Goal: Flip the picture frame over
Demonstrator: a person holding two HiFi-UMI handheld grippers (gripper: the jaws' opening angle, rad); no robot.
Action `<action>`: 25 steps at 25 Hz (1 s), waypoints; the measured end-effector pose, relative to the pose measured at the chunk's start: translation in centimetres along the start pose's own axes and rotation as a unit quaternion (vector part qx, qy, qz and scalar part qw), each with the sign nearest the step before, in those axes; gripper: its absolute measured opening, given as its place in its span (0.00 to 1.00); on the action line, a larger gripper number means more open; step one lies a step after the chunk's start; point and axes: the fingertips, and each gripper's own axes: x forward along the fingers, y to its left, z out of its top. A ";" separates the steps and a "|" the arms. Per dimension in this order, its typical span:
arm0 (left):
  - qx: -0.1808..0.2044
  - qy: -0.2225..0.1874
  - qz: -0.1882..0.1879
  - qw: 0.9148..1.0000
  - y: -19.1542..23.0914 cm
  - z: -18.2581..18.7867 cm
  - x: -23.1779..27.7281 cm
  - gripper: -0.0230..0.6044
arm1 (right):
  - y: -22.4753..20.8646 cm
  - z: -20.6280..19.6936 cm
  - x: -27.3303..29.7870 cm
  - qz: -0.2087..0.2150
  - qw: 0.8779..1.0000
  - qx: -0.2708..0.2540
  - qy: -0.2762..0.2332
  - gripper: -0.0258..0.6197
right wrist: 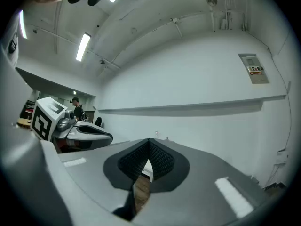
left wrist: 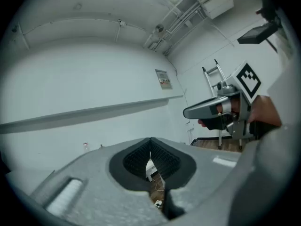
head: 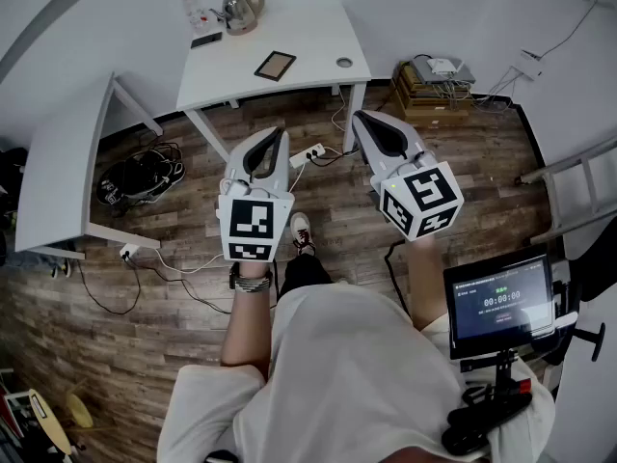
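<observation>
Item: small dark-bordered rectangular picture frame (head: 276, 65), flat on white table (head: 313, 29), well apart from both tongs, untouched.
Left gripper (head: 279, 133), right gripper (head: 360, 117): jaws together, holding nothing.
Status: flip not begun; approach, grasp and turnover all outstanding.

Lab: white desks (head: 299, 56), loose cables (head: 145, 177), monitor (head: 499, 302)

left claw (head: 277, 135): jaws together, empty | right claw (head: 362, 119): jaws together, empty | both level, side by side
</observation>
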 end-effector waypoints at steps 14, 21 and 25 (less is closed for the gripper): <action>-0.010 0.007 -0.010 1.000 3.1 -1.6 7.2 0.04 | -4.8 -1.3 6.0 -0.009 1.000 0.011 0.007 0.04; -0.019 0.007 -0.014 1.000 7.0 -2.8 13.8 0.04 | -8.3 -2.6 12.8 0.005 0.999 0.015 0.029 0.04; -0.022 0.009 -0.026 0.999 9.6 -3.1 17.5 0.04 | -10.0 -2.8 16.8 0.007 0.999 0.019 0.041 0.05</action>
